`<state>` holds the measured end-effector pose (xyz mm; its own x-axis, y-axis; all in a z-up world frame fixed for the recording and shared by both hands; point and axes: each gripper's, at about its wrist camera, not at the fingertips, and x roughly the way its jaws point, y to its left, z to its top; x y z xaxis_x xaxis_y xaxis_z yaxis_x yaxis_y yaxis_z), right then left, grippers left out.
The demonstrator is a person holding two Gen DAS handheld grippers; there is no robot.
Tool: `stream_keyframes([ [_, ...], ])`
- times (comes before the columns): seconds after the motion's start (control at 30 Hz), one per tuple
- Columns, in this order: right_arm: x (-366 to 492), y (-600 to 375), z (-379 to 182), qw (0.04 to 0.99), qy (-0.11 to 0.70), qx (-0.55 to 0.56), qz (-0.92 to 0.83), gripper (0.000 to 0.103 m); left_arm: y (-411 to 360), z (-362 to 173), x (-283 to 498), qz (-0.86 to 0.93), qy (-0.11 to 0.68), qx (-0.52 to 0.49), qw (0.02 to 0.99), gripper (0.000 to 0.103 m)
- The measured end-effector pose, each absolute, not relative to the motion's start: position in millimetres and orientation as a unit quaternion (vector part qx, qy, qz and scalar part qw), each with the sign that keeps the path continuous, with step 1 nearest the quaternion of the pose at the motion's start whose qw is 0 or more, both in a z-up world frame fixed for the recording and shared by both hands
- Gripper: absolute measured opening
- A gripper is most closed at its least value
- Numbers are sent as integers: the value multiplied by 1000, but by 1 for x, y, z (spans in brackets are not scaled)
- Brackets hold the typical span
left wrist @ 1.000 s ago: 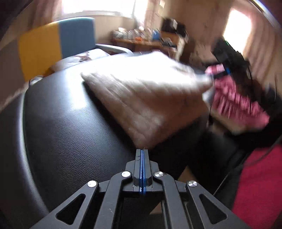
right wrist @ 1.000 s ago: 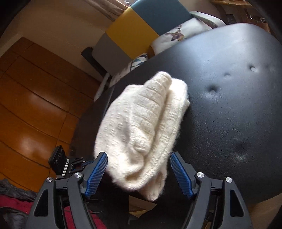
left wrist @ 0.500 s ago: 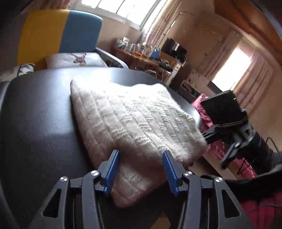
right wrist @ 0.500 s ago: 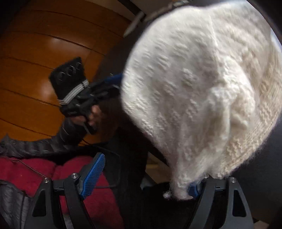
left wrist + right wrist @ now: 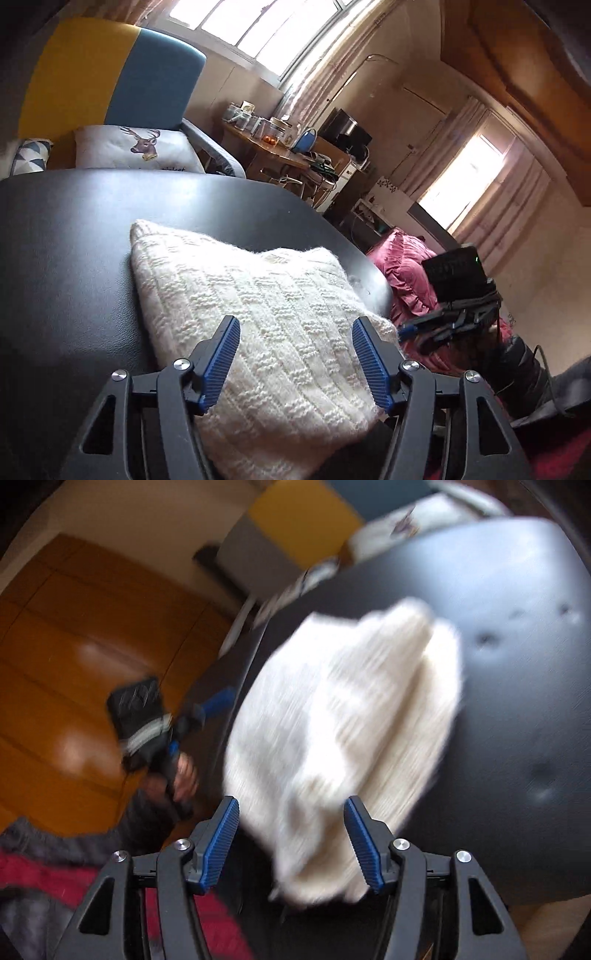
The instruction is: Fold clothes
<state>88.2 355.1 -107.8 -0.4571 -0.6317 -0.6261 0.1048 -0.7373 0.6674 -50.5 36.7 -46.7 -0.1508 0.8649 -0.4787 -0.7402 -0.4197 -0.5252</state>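
A cream knit sweater lies folded on a black leather top, its near end hanging over the edge. My left gripper is open, its blue pads on either side of the sweater's near end. In the blurred right wrist view the same sweater shows its stacked layers. My right gripper is open around the sweater's overhanging corner. Each gripper shows in the other's view: the right one beyond the sweater's right edge, the left one in a hand at the sweater's left.
A yellow-and-blue chair with a deer cushion stands behind the black top. A cluttered wooden desk is at the back. Pink cloth lies to the right and red cloth below. Wooden floor lies beside it.
My left gripper went from shut to wide open at the sweater's near end. The sweater, held up close to the right camera half a second ago, now lies flat on the black top.
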Motion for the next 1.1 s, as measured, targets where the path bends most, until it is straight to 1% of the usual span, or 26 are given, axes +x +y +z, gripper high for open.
stream_keyframes([
  [0.07,72,356,-115,181,-280,472,-816,61,49,-54,-48,748,-69,-383,538,64],
  [0.1,64,357,-121,167,-296,469,-815,61,53,-58,-46,745,-65,-386,541,64],
  [0.2,45,352,-140,166,-342,454,-806,60,58,-66,-39,745,-61,-384,542,69],
  [0.23,41,348,-144,176,-350,441,-807,57,57,-67,-36,746,-62,-382,542,72],
  [0.27,37,342,-146,179,-343,439,-811,51,57,-69,-32,747,-63,-379,542,74],
  [0.3,34,334,-145,173,-324,447,-816,40,56,-71,-30,748,-62,-378,542,77],
  [0.33,31,329,-140,169,-299,448,-825,38,57,-72,-28,750,-58,-377,540,78],
  [0.4,34,315,-110,151,-213,435,-862,28,56,-73,-23,754,-45,-373,540,79],
  [0.43,38,301,-94,129,-143,431,-882,28,56,-74,-21,754,-39,-371,540,79],
  [0.47,43,287,-86,98,-56,429,-896,28,56,-75,-19,752,-38,-372,543,79],
  [0.5,44,281,-94,70,8,445,-893,28,55,-77,-18,750,-40,-372,545,79],
  [0.53,42,282,-112,49,36,477,-877,28,54,-78,-16,748,-41,-372,548,79],
  [0.57,41,290,-128,39,28,498,-866,28,54,-80,-14,745,-43,-373,551,79],
  [0.63,48,321,-142,54,-73,488,-868,27,55,-81,-10,741,-45,-374,556,79],
  [0.7,55,344,-150,59,-140,475,-867,41,56,-77,-5,744,-34,-372,554,79],
  [0.73,58,351,-154,61,-165,469,-865,44,53,-74,-6,740,-46,-374,556,79],
  [0.8,63,362,-162,68,-207,459,-861,47,44,-65,-15,728,-95,-380,562,79],
  [0.83,66,366,-164,66,-217,455,-861,50,40,-61,-20,725,-116,-380,563,79],
  [0.87,69,370,-166,65,-227,451,-861,57,36,-57,-24,727,-130,-376,560,80],
  [0.9,71,373,-166,65,-236,448,-860,59,34,-53,-28,728,-141,-372,558,80],
  [1.0,81,381,-146,64,-249,418,-871,60,42,-49,-27,718,-137,-375,571,80],
  [1.1,96,368,-110,127,-229,380,-887,60,60,-56,-7,706,-83,-384,589,80],
])
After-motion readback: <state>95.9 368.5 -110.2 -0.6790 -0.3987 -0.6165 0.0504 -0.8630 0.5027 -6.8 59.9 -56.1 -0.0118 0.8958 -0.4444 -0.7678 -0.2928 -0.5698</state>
